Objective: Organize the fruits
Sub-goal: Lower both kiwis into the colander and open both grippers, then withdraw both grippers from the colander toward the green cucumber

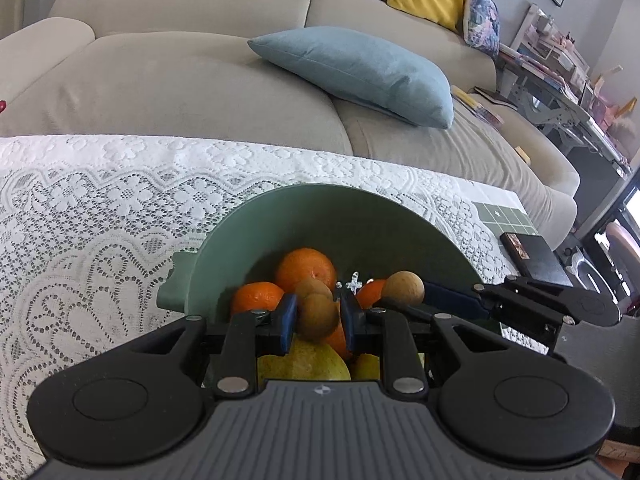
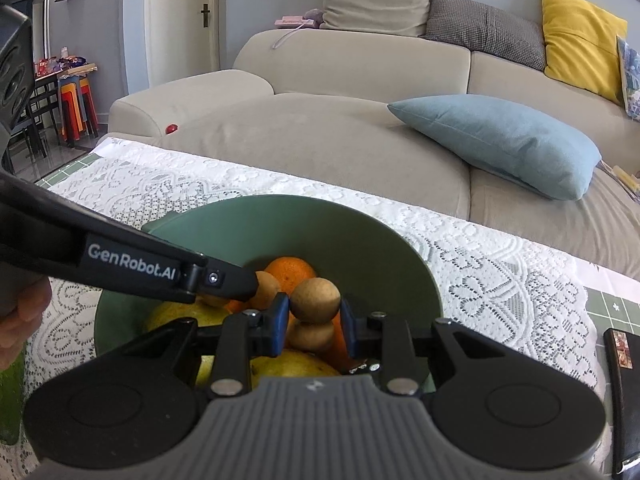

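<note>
Nearest the lens in the left wrist view, the left tongs (image 1: pixel 318 318) are closed narrow on a small round brown fruit (image 1: pixel 318 315), pinched between the blue pads. In the right wrist view the right tongs (image 2: pixel 314 322) grip a second brown fruit (image 2: pixel 315 300) the same way, with another of the same kind (image 2: pixel 312 336) just beneath it, touching or nearly so.

Both held fruits hang inside the rim of the green bowl (image 2: pixel 360 232), directly above the pile: oranges (image 1: pixel 306 268) toward the far wall, yellow-green fruit (image 2: pixel 296 362) closer in and lower. The coming move, I judge, turns on this: each fruit is over the bowl, so release needs little more than a short drop. The two tongs are near each other, the left one's arm crossing the right view from the left edge, so neither is clearly better placed. The round fruits have no long axis to speak of.

The bowl sits on a lace-covered worktop (image 1: pixel 100 200); beyond it lies a beige sofa with a blue cushion (image 1: pixel 360 76).

The bowl's near rim and floor are hidden behind the tongs' bodies, so how full it is cannot be told.
</note>
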A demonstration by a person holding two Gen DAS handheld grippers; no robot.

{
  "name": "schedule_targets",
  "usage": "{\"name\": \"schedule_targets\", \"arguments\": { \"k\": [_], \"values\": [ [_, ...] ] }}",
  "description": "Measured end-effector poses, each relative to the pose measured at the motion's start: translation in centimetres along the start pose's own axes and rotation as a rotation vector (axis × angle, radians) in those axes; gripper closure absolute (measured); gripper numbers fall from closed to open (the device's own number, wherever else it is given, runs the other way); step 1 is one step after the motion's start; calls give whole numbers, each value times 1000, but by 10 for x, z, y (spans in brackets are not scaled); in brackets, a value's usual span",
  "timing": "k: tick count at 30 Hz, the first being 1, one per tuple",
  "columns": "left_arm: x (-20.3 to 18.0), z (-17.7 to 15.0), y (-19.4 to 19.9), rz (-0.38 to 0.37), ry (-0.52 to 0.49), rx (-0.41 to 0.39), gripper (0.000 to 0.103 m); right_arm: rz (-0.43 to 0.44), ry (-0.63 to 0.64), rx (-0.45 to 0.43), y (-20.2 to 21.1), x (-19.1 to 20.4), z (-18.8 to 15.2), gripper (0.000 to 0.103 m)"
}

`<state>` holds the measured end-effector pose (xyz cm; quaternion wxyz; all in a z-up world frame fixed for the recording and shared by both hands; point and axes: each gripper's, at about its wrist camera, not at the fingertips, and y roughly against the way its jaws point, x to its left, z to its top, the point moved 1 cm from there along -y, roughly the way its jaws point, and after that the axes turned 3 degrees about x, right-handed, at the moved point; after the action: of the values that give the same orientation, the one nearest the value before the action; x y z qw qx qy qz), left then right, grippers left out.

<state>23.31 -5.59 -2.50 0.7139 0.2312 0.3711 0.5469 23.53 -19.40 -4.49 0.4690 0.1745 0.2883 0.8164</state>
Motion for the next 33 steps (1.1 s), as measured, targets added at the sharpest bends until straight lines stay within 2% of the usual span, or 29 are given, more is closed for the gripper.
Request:
{"name": "schedule_targets", "arguments": {
  "k": [15,16,17,18,20,23,25,29,33],
  "values": [
    [-1,-1,14,15,20,-20,77,7,1,-3,4,0,2,77],
    [-2,-1,16,17,17,-22,77,4,-2,-4,5,0,2,76],
    [-3,-1,18,17,15,-27,76,-2,-9,-4,6,0,2,68],
    [-4,-1,21,22,11,-33,76,-11,-19,-5,7,-1,3,65],
    [-7,-1,27,42,3,-46,75,-19,-43,-5,10,-2,3,64],
    [-12,-2,39,66,-21,-73,70,-22,-83,-19,17,-4,3,57],
    [-16,-5,49,72,-37,-101,58,-21,-110,-35,22,-5,4,50],
    [-21,-10,69,88,-73,-145,45,1,-180,-77,35,-6,5,36],
    [-23,-16,91,94,-111,-175,39,41,-213,-105,47,2,6,32]
  ]
}}
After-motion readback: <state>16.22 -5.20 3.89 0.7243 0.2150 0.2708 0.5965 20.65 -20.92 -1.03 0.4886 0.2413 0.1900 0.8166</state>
